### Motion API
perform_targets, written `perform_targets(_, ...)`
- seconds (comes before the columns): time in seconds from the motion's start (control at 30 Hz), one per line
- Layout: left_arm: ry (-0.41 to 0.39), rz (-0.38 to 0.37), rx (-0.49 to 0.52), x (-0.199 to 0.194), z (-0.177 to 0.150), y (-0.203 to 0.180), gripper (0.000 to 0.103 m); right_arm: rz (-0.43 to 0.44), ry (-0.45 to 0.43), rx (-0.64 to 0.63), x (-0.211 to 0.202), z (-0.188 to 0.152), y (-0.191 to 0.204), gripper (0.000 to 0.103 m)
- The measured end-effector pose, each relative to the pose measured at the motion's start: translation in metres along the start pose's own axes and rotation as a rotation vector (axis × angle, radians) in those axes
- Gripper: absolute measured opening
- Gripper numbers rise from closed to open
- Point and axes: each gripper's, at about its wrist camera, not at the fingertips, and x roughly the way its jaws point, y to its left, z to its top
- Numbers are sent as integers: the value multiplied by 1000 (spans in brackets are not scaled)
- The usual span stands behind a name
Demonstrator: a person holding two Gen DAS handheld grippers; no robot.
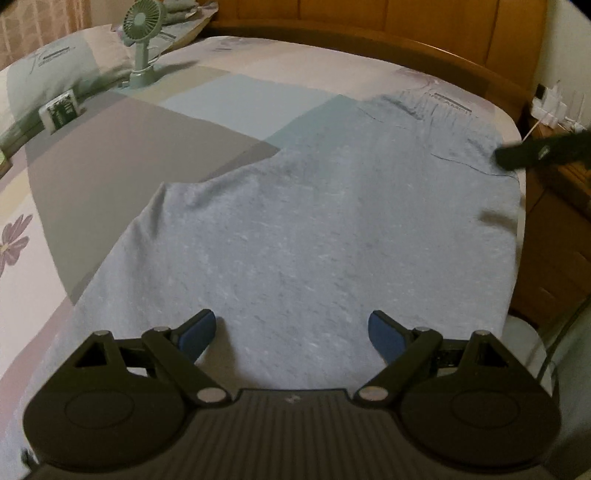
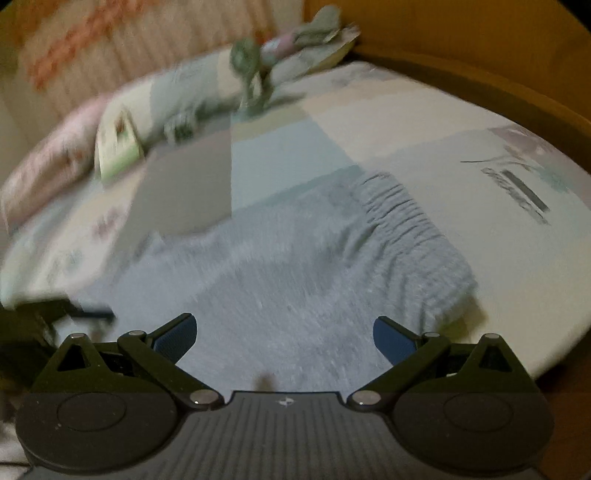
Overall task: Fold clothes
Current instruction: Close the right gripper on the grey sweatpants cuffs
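Observation:
A light blue-grey garment (image 1: pixel 314 229) lies spread flat on the patchwork bedsheet (image 1: pixel 147 155), its gathered elastic waistband (image 1: pixel 439 110) at the far right. My left gripper (image 1: pixel 291 332) hovers over the garment's near part, open, with nothing between its blue pads (image 1: pixel 197 334). In the right wrist view the same garment (image 2: pixel 288 280) fills the middle, with its ruched waistband (image 2: pixel 406 229) to the right. My right gripper (image 2: pixel 284 338) is open above the cloth and holds nothing. Its dark body also shows blurred in the left wrist view, as the right gripper (image 1: pixel 539 151) over the garment's right edge.
A small green desk fan (image 1: pixel 142 40) stands on the bed at the back left, beside a pillow (image 1: pixel 55 70) and a small white-and-green pack (image 1: pixel 61 110). A wooden headboard (image 1: pixel 369 22) curves behind. A wooden bedside cabinet (image 1: pixel 554 229) stands off the bed's right edge.

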Motion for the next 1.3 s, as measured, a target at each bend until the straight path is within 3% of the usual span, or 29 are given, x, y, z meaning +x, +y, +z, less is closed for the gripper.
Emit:
perform_targets(0.07,-6,-4,-1,-3,0,-1,90,20,-55,98,-17,-7,-16,103)
perform_targets(0.2,-20,4,21,-9,5,-11,90,36,-75,321,-30,-16,-55,103)
perform_targets(0.27,-28,6,33,-11,7,-18,90,86,-96,409,-31,-19,-72,103)
perform_targets(0.47,-38,23,54,-19,10,-31,90,202,-88,622,-8,-18,-105,103)
perform_targets(0.67,-31,53,51,-20,12,-33,90,219,-18,686,22,-17,-110,103)
perform_targets(0.97,-20,49,51,-15,12,-34,90,299,-110,800,34,-16,-129,103)
perform_targets(1.07,-24,45,49,-15,12,-33,90,290,-140,799,36,-16,-125,103)
perform_targets(1.3,-23,45,33,-12,12,-30,90,297,-114,673,43,-18,-106,103)
